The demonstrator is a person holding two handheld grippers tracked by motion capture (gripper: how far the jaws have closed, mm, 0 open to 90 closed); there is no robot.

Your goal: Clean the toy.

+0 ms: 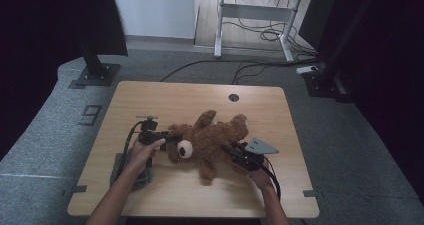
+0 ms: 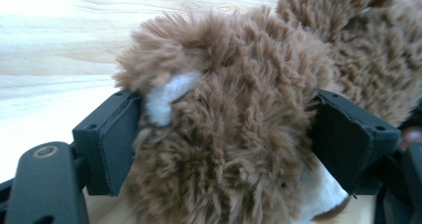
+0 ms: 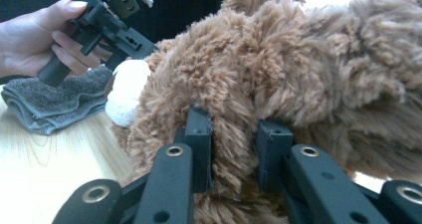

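Wooden table stood on grey carpet, with a desk frame and loose cables behind it. Teddy bear lay on its back near the table's middle, head toward the person's left, legs toward the far right corner.

Right gripper was clamped on a fold of the bear's plush at the near side of its body; in the right gripper view the two pads pinched fur tightly between them. Judged purpose: this grip anchored the bear so the other end could be worked.

Left gripper sat at the bear's head. Its jaws stood wide on either side of the head; the left gripper view showed the pads flanking the plush, touching the fur at most, not squeezing. Read as released, head merely between the jaws.

Left hand gripped its handle with the forearm angled in from the near edge, gripper roughly level. Right forearm came in likewise from the bear's near right. Grey cloth lay folded under the left forearm, just left of the bear.
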